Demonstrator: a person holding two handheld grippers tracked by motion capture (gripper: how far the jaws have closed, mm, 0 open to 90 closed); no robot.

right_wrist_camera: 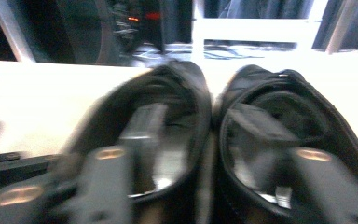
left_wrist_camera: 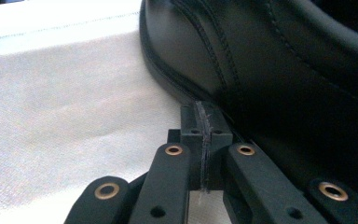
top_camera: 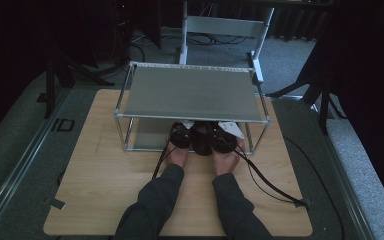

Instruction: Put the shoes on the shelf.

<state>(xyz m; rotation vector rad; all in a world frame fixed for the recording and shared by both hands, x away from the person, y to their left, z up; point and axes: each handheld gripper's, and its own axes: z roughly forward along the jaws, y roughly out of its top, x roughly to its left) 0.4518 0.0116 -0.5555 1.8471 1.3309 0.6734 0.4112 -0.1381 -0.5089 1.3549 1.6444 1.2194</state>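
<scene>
Working a pair of black shoes (right_wrist_camera: 214, 140) on the lower shelf (top_camera: 147, 140) of the metal rack (top_camera: 192, 92), probably seating or fetching them. Left gripper (left_wrist_camera: 204, 135) pressing jaws together beside one shoe's sole; right gripper (right_wrist_camera: 205, 186) spreading jaws, one in each shoe opening. Needing next a steady joint push or pull. Standing on a wooden counter (top_camera: 105, 180), dim room, grey carpet (top_camera: 300, 55) beyond.

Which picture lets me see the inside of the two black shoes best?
The right gripper view: it looks straight into both shoes, though blurry. The left gripper view shows one shoe's outer side; the high view shows them dark under the shelf.
</scene>
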